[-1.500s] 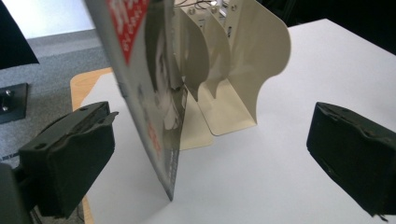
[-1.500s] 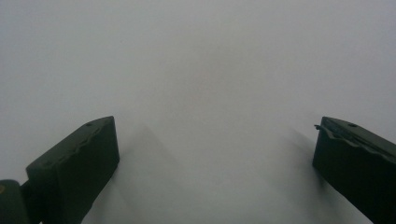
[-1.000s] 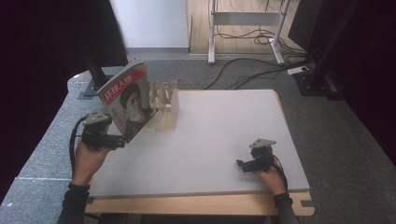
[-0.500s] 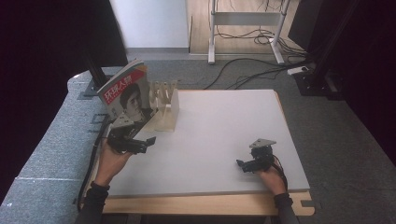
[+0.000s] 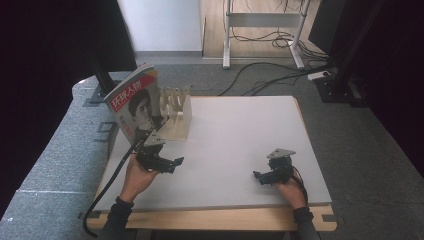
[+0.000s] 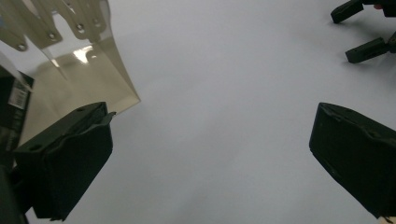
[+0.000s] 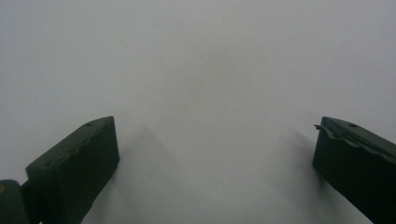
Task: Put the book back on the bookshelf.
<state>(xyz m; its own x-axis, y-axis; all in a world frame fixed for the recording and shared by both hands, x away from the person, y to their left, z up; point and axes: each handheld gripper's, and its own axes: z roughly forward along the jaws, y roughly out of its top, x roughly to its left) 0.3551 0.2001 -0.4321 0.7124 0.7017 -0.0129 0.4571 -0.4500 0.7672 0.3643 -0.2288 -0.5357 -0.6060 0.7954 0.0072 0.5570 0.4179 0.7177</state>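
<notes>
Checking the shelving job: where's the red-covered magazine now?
In the high view, the red-covered magazine stands at the table's far left, leaning in the clear slotted rack, just beyond the left gripper.

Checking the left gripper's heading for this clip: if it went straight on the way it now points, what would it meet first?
Mostly bare table. The left gripper, jaws open, faces across it toward the right gripper, likely the first thing met. The rack lies off to one side.

Pale grey surface [image 5: 240, 145] w/ wooden front edge, on grey carpet. Behind it: white metal frame legs [image 5: 265, 22], black cables [image 5: 260, 82] on floor, white power strip [image 5: 318, 75] far right. Dark curtains both sides.
</notes>
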